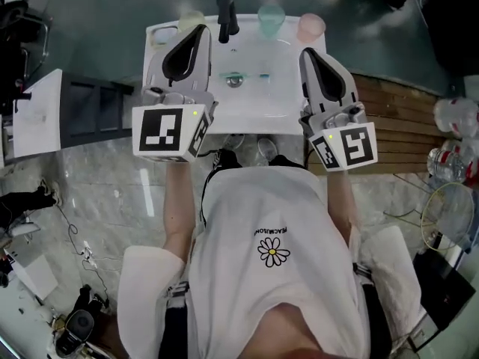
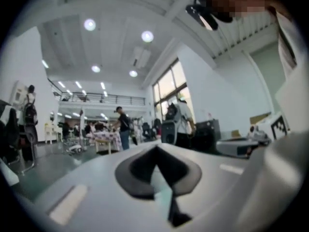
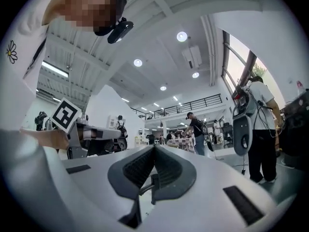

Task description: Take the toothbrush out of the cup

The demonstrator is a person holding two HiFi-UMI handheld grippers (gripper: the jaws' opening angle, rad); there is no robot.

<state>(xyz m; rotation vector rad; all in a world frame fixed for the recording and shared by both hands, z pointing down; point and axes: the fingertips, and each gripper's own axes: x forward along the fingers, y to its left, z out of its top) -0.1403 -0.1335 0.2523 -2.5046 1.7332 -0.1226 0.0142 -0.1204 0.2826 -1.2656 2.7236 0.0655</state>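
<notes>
In the white sink [image 1: 254, 114] the toothbrush [image 1: 244, 75] lies flat by the drain, clear of the cups [image 1: 271, 19] on the back edge, while the left gripper [image 1: 198, 33] and right gripper [image 1: 310, 54] hover above, jaws together and empty, so the task looks done

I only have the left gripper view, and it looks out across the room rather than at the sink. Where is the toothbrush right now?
Observer: In the head view the toothbrush lies flat in the basin of the sink, next to the drain.
Operator: So it isn't in my other hand?
Observer: No. The right tool has its jaws together with nothing held between them. In the head view it sits over the right edge of the sink.
</notes>
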